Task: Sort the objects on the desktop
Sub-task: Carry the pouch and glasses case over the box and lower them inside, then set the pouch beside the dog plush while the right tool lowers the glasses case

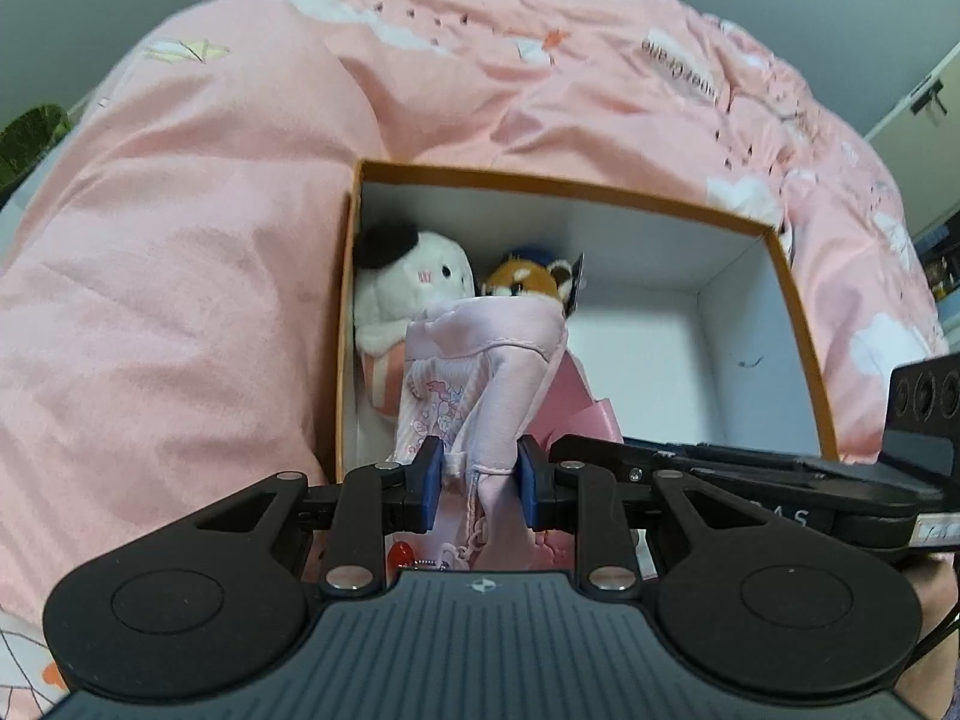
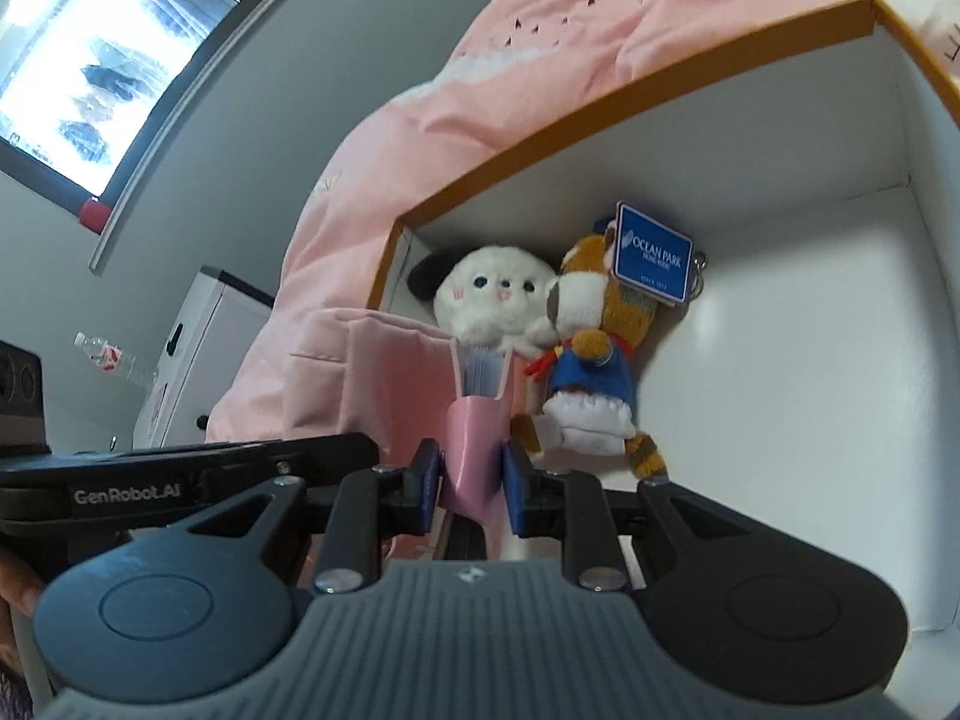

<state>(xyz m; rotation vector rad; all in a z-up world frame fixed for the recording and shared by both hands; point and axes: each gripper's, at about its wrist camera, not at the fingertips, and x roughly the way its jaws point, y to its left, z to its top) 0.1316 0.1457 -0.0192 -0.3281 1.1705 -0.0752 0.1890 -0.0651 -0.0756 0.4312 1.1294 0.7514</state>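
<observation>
Box [image 1: 804,324] right half free; plush toys [image 1: 414,288] crowd left corner.

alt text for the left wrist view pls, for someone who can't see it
The left gripper is shut on a pale pink fabric pouch, held over an open orange-rimmed box on pink bedding. A white plush and a brown plush sit in the box's far left corner; the right gripper reaches in from the right.

**Both grippers clamped, tilted down**

The left gripper [image 1: 478,483] pointed steeply downward, its blue pads [image 1: 429,483] pinched narrow on pink fabric. The right gripper [image 2: 470,483] angled down more gently, pads [image 2: 515,489] squeezing a pink strap. The right gripper's body showed beside the left.
</observation>
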